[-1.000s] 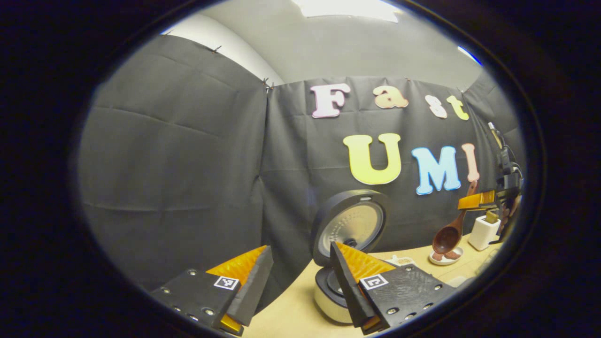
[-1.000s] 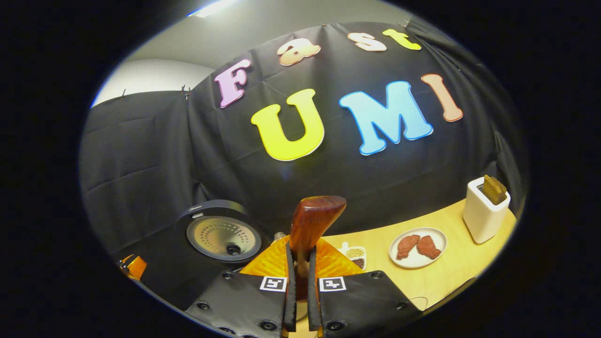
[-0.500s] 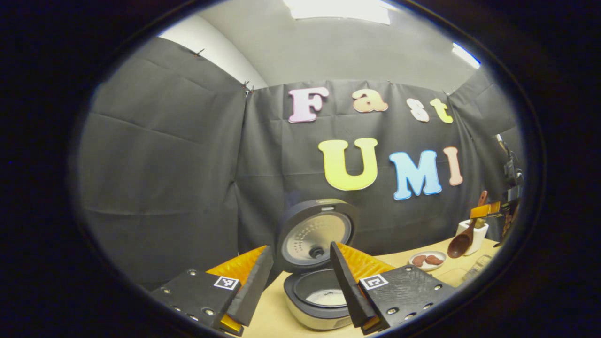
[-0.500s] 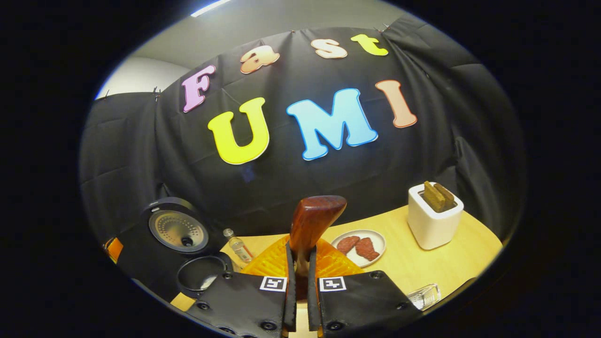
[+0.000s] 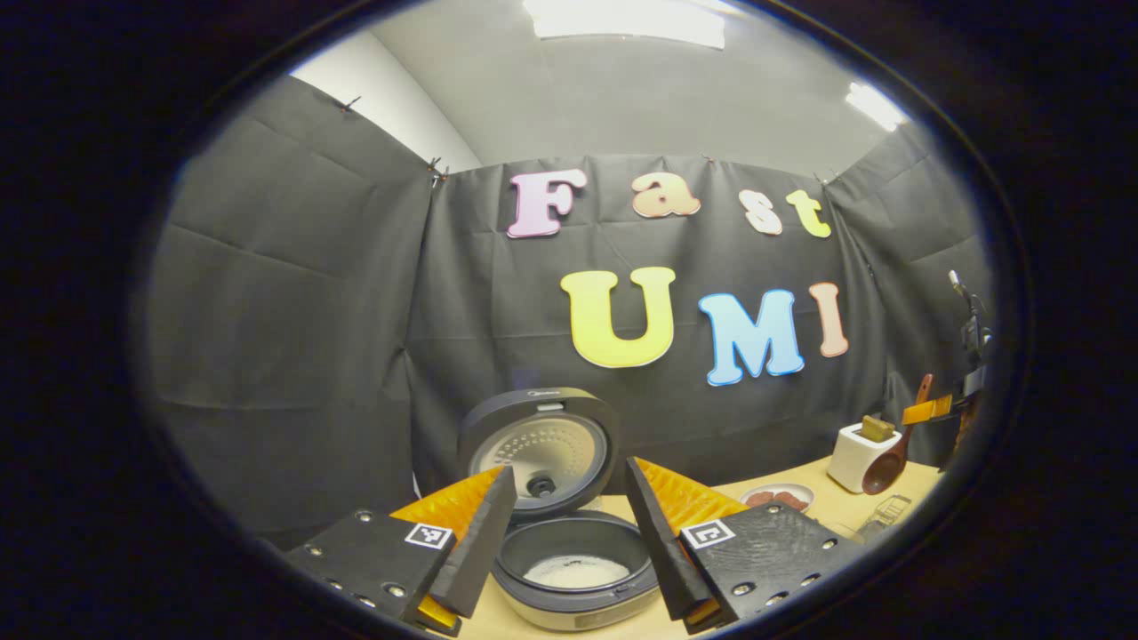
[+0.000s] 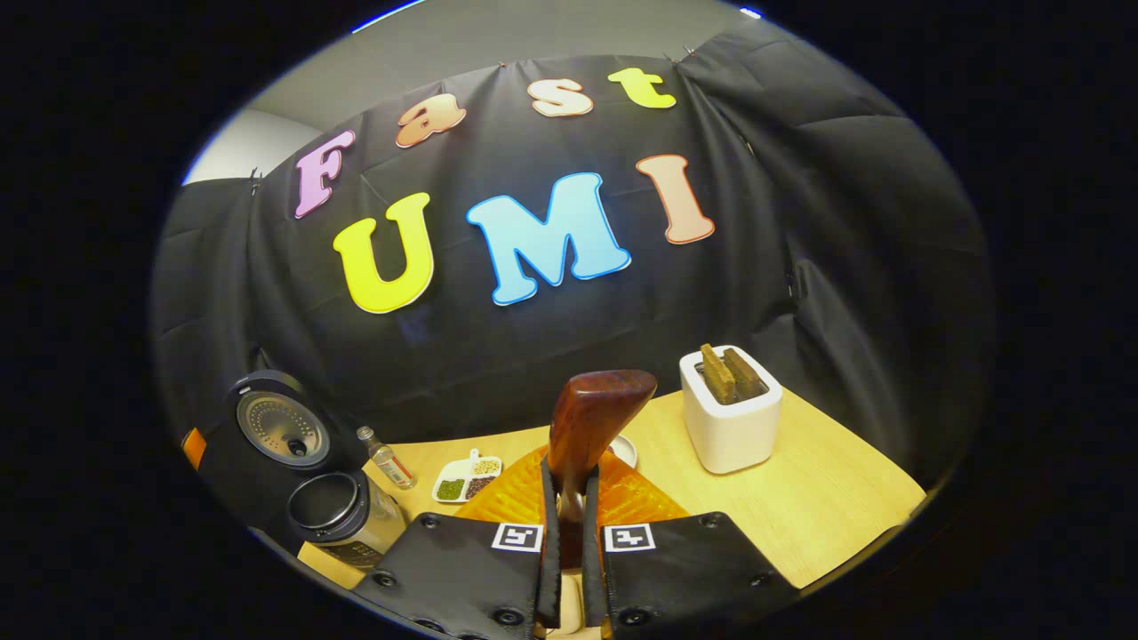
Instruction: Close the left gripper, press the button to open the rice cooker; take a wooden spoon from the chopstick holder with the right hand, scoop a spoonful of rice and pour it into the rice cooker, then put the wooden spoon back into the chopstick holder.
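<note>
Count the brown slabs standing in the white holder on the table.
2. Both stand side by side in the top of the white holder, one brown slab to the left and the other to the right in the right gripper view. More could be hidden inside.

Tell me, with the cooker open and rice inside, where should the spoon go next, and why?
Probably back toward the chopstick holder. The rice cooker stands open with white rice in its pot, so pouring looks done, and the right gripper is clamped on the wooden spoon. I cannot pick out the holder for certain, so move slowly.
</note>
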### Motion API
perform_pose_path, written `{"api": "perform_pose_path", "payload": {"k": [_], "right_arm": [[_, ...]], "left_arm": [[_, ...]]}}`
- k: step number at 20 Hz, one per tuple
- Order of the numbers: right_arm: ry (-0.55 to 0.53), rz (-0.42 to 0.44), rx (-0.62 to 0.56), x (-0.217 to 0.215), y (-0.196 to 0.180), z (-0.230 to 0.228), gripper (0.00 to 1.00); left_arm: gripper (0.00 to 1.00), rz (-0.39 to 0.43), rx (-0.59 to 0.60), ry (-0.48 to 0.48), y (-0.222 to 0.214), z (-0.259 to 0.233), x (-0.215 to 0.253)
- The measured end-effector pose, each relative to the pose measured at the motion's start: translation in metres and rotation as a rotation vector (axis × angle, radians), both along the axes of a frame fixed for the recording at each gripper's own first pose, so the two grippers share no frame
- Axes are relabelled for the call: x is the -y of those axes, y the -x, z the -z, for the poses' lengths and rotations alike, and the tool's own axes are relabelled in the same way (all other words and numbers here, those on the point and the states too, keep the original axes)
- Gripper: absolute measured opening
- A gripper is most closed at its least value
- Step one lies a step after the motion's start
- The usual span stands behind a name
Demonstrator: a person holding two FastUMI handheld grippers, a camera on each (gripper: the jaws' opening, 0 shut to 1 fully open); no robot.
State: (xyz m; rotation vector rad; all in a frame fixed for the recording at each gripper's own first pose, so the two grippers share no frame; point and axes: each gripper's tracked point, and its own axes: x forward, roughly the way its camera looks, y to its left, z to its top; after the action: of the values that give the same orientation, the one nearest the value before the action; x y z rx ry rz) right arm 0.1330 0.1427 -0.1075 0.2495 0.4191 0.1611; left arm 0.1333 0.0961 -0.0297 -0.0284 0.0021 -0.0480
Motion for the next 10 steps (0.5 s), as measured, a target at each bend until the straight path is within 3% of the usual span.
{"api": "perform_pose_path", "payload": {"k": [10], "right_arm": [[0.068, 0.05, -0.062, 0.064, 0.023, 0.036, 0.11]], "left_arm": [[0.78, 0.029, 0.016, -0.005, 0.008, -0.012, 0.035]]}}
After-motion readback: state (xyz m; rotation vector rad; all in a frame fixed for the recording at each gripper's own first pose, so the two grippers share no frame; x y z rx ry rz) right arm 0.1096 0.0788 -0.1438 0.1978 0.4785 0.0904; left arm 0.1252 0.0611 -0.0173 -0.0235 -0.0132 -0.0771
